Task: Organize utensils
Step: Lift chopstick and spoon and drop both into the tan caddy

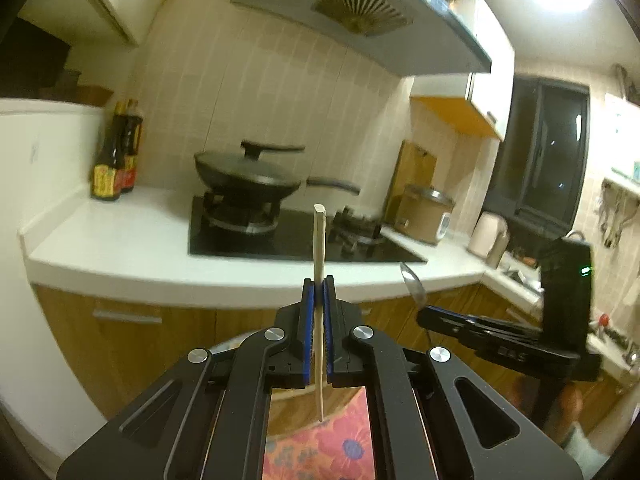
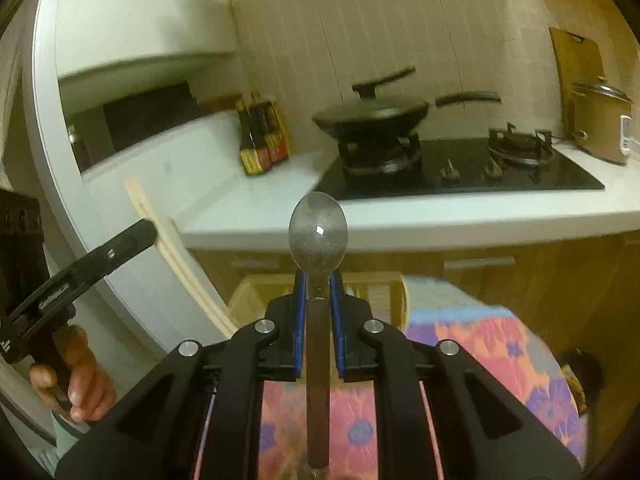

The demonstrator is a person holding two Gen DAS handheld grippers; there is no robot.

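My left gripper (image 1: 319, 284) is shut on pale wooden chopsticks (image 1: 319, 240) that stand upright between its blue pads, with the thin end hanging below the jaws. The right wrist view shows the same chopsticks (image 2: 160, 236) slanting up at the left, with a hand (image 2: 76, 376) on the left gripper's handle. My right gripper (image 2: 319, 276) is shut on the handle of a metal spoon (image 2: 318, 232), whose bowl points up past the fingertips. The left wrist view shows that spoon (image 1: 412, 284) held at the right. Both grippers are raised above a table with a flowered cloth (image 2: 480, 344).
A pale wooden basket (image 2: 256, 292) sits at the table's far edge. Beyond it runs a white counter (image 1: 120, 240) with a black hob (image 2: 460, 172), a lidded wok (image 1: 248, 176), sauce bottles (image 1: 116, 156), a rice cooker (image 2: 600, 120) and a kettle (image 1: 488, 236).
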